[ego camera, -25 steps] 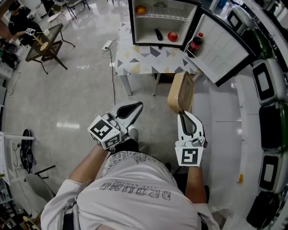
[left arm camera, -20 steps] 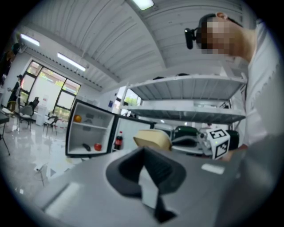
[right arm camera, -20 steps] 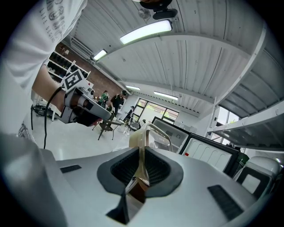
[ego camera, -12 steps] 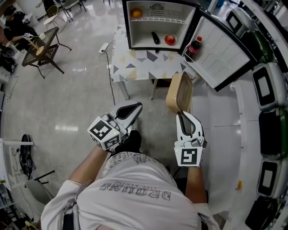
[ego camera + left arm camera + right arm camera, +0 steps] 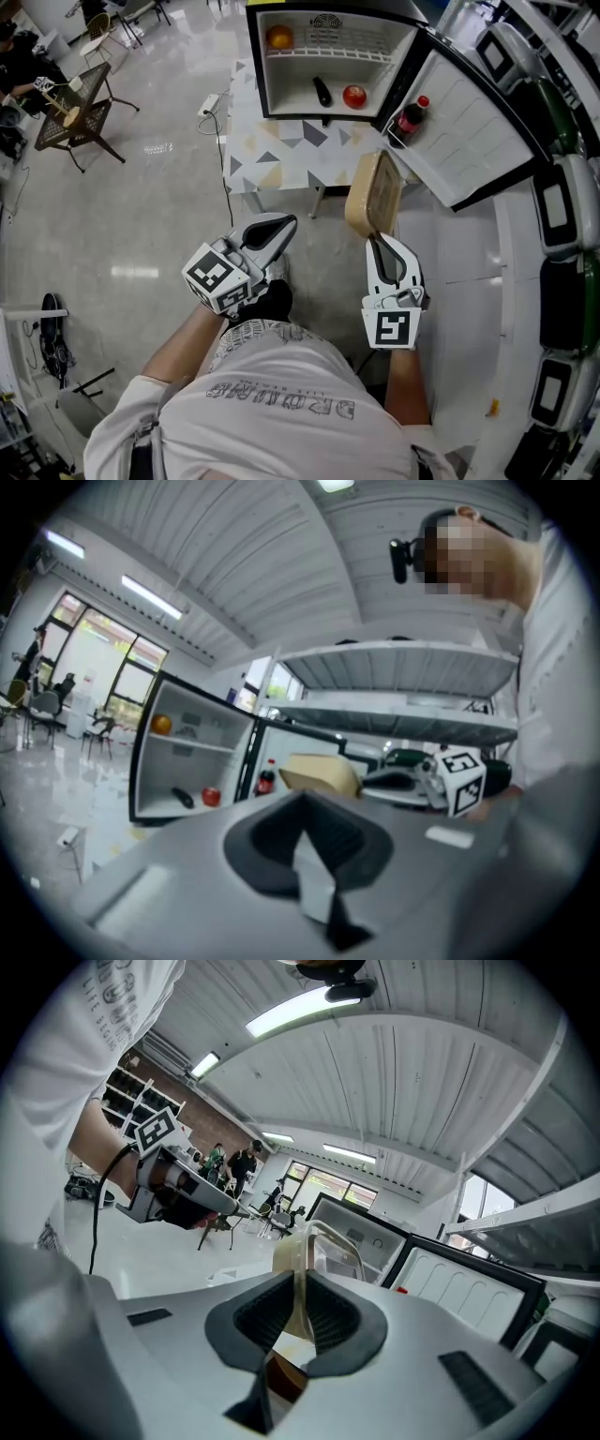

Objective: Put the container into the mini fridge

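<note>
The mini fridge stands open on a patterned table, with its door swung out to the right. My right gripper is shut on the edge of a beige lidded container, held on edge and level in front of me, short of the table. In the right gripper view the container stands between the pads, with the fridge beyond it. My left gripper is shut and holds nothing, to the left of the container. The left gripper view shows the fridge and the container ahead.
Inside the fridge lie an orange on the upper shelf, and a dark object and a red apple below. A bottle stands in the door. A white counter runs along the right. Chairs stand far left.
Both grippers and the container have come closer to the fridge and table, which now lie lower and larger in the head view. The grip on the container is unchanged.
</note>
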The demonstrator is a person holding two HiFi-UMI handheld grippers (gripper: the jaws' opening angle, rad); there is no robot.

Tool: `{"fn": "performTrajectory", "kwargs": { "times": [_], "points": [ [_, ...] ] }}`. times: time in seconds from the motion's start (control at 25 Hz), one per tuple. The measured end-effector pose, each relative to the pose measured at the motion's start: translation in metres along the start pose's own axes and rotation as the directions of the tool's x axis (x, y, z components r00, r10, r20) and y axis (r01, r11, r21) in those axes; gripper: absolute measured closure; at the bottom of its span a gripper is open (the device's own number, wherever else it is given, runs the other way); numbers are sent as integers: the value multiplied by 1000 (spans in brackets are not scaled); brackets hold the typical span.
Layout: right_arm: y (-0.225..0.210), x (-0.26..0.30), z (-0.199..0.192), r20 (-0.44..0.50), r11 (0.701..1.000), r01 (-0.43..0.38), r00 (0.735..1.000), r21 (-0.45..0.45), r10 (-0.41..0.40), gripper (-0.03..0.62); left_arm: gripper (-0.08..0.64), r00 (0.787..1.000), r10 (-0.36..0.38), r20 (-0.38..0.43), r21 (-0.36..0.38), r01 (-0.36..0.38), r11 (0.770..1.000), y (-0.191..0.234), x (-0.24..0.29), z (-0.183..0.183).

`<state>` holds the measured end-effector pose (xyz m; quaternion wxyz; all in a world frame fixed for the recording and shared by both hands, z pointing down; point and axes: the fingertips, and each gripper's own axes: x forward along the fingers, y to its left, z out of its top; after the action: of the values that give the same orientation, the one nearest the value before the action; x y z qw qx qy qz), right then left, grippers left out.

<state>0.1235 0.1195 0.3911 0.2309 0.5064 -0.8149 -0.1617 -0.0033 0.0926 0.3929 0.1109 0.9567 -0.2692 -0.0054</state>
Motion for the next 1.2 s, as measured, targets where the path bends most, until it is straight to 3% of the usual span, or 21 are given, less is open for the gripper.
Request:
{"fn": "performTrajectory", "kwargs": {
  "times": [0.56,1.2],
  "points": [
    [-46,130,18,-49,1000,28,998,-12,-29,560,552,999,-45,2,-28,45,999,129,50,35],
    [-85,223,29,-78,997,58,995,-58,-62,560,552,998,-56,33,-14,56,998,223,78,73]
  ]
}}
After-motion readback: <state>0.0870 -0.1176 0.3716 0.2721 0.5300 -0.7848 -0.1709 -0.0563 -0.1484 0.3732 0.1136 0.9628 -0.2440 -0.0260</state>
